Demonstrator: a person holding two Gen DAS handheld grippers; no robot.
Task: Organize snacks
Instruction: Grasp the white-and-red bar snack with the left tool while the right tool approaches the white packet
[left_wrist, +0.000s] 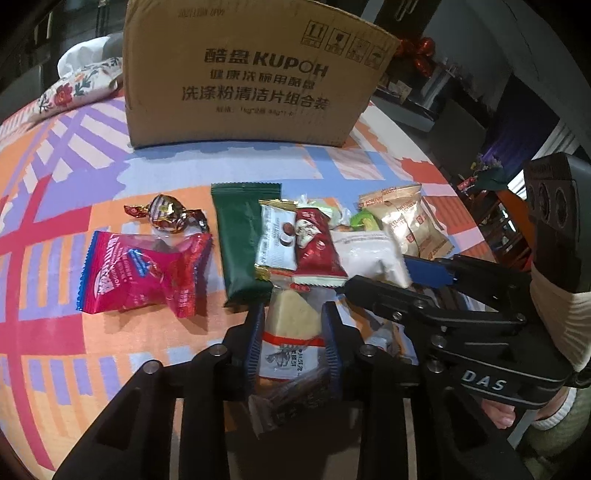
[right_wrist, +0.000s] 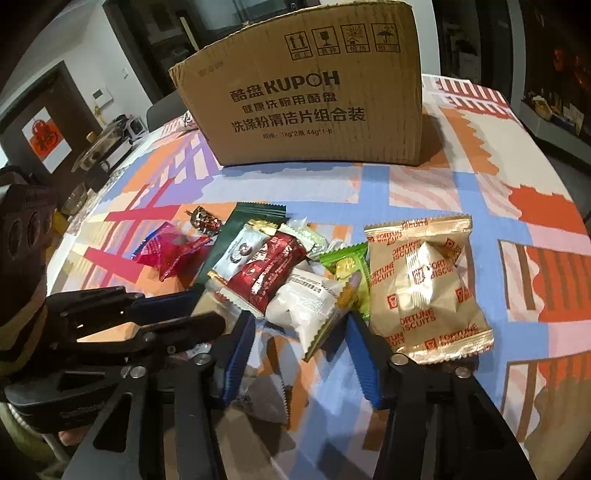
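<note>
Snack packets lie piled on a patterned tablecloth (left_wrist: 74, 332), near a cardboard box (left_wrist: 240, 74) at the far side. The left gripper (left_wrist: 293, 339) clenches a clear packet (left_wrist: 291, 332) holding a pale wafer. The right gripper (right_wrist: 299, 350) straddles a white packet (right_wrist: 306, 314), its jaws not visibly pressing.
</note>
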